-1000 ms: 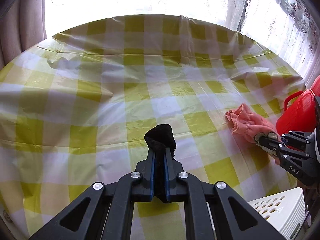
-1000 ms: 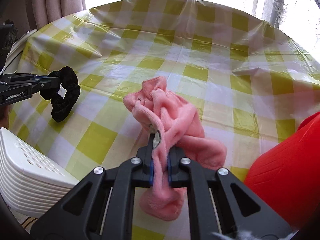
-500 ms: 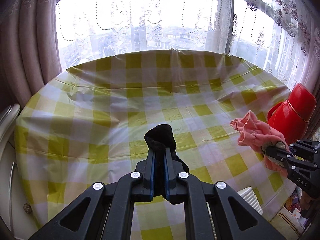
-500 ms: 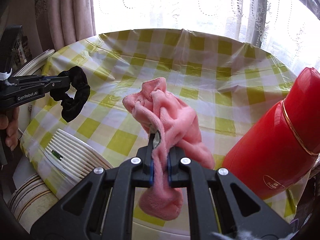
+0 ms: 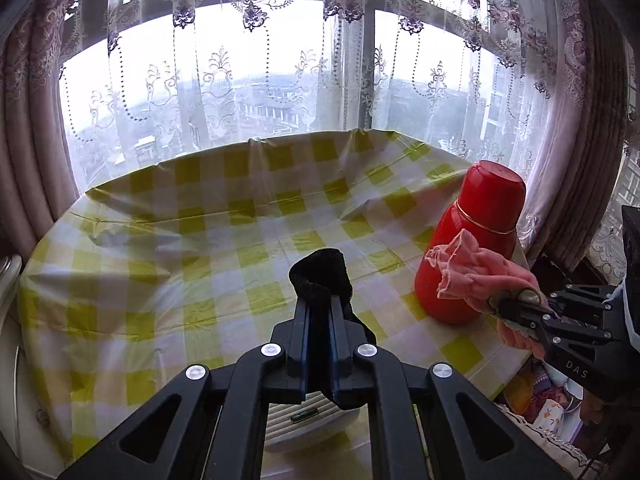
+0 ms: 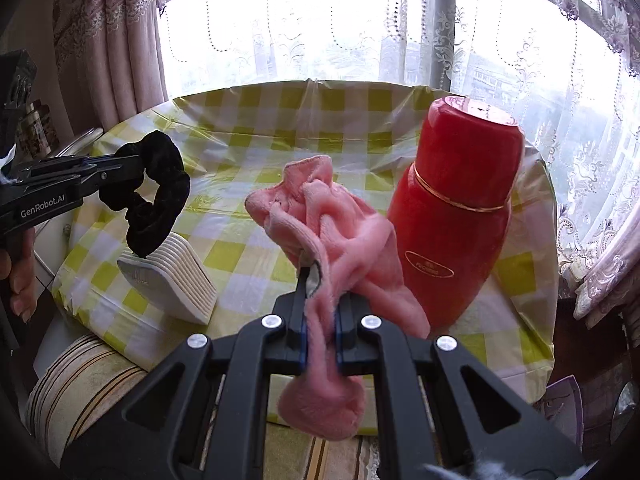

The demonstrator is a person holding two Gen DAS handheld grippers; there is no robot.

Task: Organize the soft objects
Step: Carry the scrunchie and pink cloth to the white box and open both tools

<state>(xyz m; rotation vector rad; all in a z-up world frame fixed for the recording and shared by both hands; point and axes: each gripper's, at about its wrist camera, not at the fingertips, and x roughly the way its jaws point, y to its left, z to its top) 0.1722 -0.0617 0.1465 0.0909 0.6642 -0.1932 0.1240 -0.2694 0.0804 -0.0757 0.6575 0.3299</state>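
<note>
Both tongs have risen and pulled back from the worktop (image 5: 168, 264) since a second ago. My left tongs (image 5: 320, 304) clamp one black scrunchie (image 5: 320, 276); my right tongs (image 6: 320, 292) clamp one pink cloth (image 6: 336, 236). One red flask (image 6: 460, 208) stands upright. Only the right view shows the white basket (image 6: 176, 280) whole and a hand (image 6: 16, 272).
</note>
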